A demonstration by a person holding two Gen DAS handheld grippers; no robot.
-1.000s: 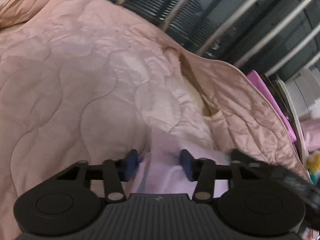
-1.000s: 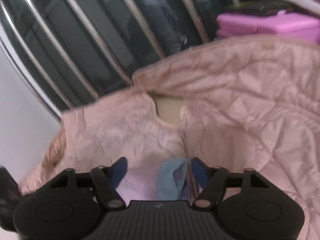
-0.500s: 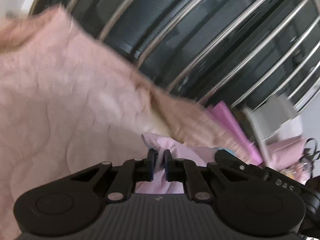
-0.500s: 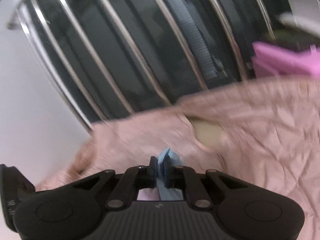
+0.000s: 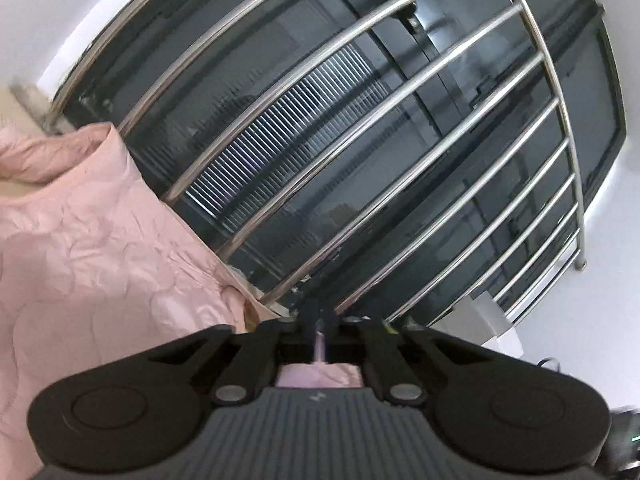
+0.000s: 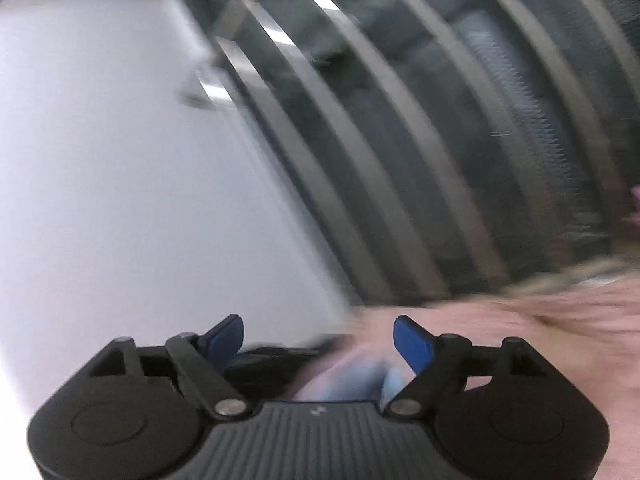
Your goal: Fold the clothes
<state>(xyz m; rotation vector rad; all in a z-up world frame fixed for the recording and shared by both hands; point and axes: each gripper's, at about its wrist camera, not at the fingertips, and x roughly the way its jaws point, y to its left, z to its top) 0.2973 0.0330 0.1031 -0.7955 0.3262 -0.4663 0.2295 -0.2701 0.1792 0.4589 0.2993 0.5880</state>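
My left gripper (image 5: 320, 320) is shut on a pale lilac garment (image 5: 316, 374), a thin fold of which shows between the closed fingers and bunches just below them. In the blurred right wrist view my right gripper (image 6: 319, 336) stands open, its blue pads (image 6: 412, 340) wide apart. A lilac and light blue piece of the garment (image 6: 352, 380) lies loose below the gap, held by neither pad. Both grippers are tilted up toward the window.
A quilted pink bedspread (image 5: 80, 264) covers the surface at the left, and shows again (image 6: 560, 328) at the right. A dark window behind steel bars (image 5: 360, 152) fills the back. A white wall (image 6: 120, 180) is at the left and a white box (image 5: 488, 320) at the right.
Both grippers have tilted up from the bedspread toward the window. The left shut on the lilac garment and stays shut; the right shut on the blue edge, then opened and let it go.
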